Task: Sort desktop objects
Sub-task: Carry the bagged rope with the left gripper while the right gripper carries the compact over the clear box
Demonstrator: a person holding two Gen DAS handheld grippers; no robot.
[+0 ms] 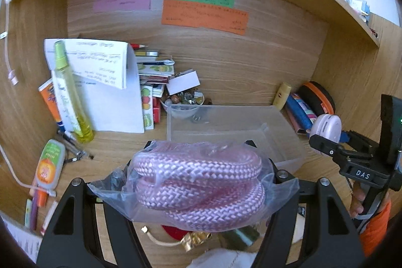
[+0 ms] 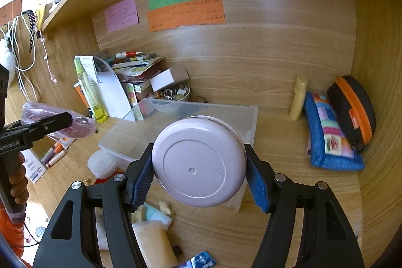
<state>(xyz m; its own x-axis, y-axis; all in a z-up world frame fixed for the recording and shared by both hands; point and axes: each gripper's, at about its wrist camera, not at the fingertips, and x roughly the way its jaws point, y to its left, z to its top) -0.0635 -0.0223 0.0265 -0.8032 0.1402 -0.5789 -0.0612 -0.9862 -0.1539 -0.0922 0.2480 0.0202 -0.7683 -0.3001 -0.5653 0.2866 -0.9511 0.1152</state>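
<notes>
Indoors, cluttered wooden desk (image 2: 289, 205), left fingers (image 1: 198, 182) pinching bagged rope (image 1: 198, 182), right fingers (image 2: 198, 167) pinching round case (image 2: 198, 162).

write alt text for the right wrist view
The right claw grips a round pale pink case above a wooden desk, just in front of a clear bin. At left, the left claw holds a bagged pink rope; a blue pouch and coloured notes sit behind.
</notes>
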